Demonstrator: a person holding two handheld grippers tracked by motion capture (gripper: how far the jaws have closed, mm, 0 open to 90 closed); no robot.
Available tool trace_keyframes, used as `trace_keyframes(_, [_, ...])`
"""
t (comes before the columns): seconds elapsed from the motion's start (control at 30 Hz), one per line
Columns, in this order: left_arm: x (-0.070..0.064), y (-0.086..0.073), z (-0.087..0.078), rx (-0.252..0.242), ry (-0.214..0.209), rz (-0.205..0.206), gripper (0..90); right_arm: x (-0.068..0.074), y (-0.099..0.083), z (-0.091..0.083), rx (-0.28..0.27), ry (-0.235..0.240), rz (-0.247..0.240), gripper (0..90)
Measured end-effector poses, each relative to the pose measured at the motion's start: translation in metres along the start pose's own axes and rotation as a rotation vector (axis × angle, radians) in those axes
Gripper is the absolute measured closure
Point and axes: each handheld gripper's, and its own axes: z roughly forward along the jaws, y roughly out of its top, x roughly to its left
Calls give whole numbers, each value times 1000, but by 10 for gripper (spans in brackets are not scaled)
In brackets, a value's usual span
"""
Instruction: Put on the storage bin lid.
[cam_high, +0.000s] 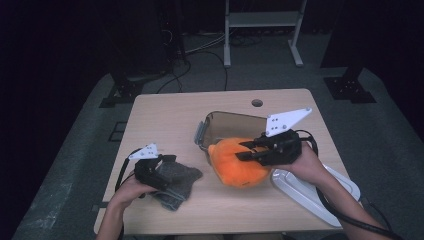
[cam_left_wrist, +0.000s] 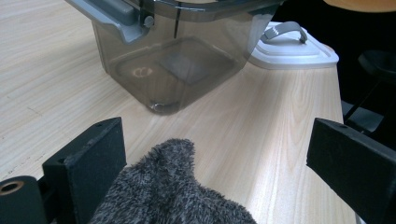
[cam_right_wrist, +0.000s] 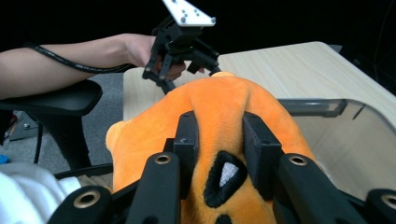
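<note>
Two grippers in play, both mine. My right gripper (cam_high: 248, 150) is clamped on the orange plush toy (cam_high: 236, 163); in the right gripper view its jaws pinch a fold of orange fabric between them, just above a black patch with a white spot. The toy sits at the front edge of the clear plastic bin (cam_high: 227, 125), partly over its rim, bulk hanging toward me above the table (cam_high: 165, 112). My left gripper (cam_high: 167, 161) has its jaws spread wide over the grey fuzzy cloth (cam_high: 175, 182); in the left gripper view the cloth (cam_left_wrist: 173, 191) lies between the jaws, touching the left one, clear of the right, not squeezed. Cloth lies flat on the table at the near left, well apart from the toy. Bin (cam_left_wrist: 177, 56) stands just past the cloth in that view, bottom bare. White lid (cam_high: 312, 192) with grey handle lies on the table at near right, beside the bin, under my right forearm.
</note>
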Motion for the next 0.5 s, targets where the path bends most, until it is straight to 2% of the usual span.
trace_keyframes(0.5, [0,0,0,0,-1,0,38,-26,23,-1,11,-44,8,692])
